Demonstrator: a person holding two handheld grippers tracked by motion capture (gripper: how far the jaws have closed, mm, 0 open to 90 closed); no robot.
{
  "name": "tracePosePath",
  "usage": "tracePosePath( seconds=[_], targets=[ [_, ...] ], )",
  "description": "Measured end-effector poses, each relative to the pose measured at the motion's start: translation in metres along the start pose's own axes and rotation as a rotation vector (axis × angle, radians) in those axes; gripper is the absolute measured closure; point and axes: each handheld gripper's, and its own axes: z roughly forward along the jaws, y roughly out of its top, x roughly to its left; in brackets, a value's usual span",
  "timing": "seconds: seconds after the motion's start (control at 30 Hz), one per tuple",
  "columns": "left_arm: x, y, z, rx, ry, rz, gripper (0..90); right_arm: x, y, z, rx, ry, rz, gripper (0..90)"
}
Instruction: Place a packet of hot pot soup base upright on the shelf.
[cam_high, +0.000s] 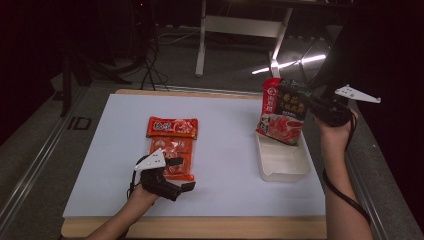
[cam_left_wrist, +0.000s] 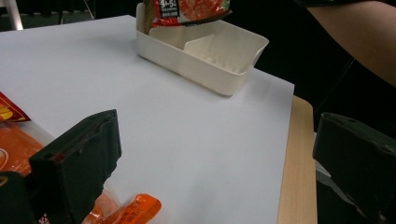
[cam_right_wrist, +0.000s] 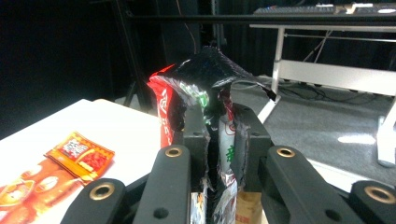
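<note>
A black-and-red food packet (cam_high: 281, 112) hangs upright over the far end of a white plastic tray (cam_high: 282, 162), its lower edge just above the tray. My right gripper (cam_high: 307, 106) is shut on the packet's right side. In the right gripper view the jaws pinch the crumpled foil of the packet (cam_right_wrist: 205, 77) at my right gripper (cam_right_wrist: 219, 140). My left gripper (cam_high: 182, 174) rests low on the white sheet beside an orange packet (cam_high: 172, 155), open. In the left gripper view my left gripper (cam_left_wrist: 215, 172) has wide jaws with nothing between them, and the orange packet (cam_left_wrist: 128, 210) lies by one jaw.
A red packet (cam_high: 172, 127) lies just beyond the orange one. A white sheet (cam_high: 225, 145) covers the wooden table (cam_high: 200, 227). The tray (cam_left_wrist: 205, 60) has a divider inside. Table legs and cables stand on the dark floor behind.
</note>
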Motion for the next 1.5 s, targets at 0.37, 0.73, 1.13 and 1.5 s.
tracePosePath(
  seconds=[0.37, 0.73, 1.13, 1.5],
  targets=[
    [0.004, -0.002, -0.002, -0.008, 0.002, -0.016, 1.7, -0.01, -0.014, 0.012, 0.039, -0.01, -0.039, 77.1],
    [0.005, -0.004, -0.001, -0.007, -0.001, -0.031, 1.7, -0.016, -0.03, 0.021, 0.051, 0.045, -0.034, 76.3],
    [0.007, -0.006, -0.001, -0.002, 0.003, -0.034, 1.7, -0.018, -0.047, 0.023, 0.039, 0.076, 0.015, 74.4],
    [0.006, -0.008, -0.004, -0.014, 0.005, -0.039, 1.7, -0.033, -0.068, 0.005, 0.033, 0.068, 0.072, 71.8]
  ],
)
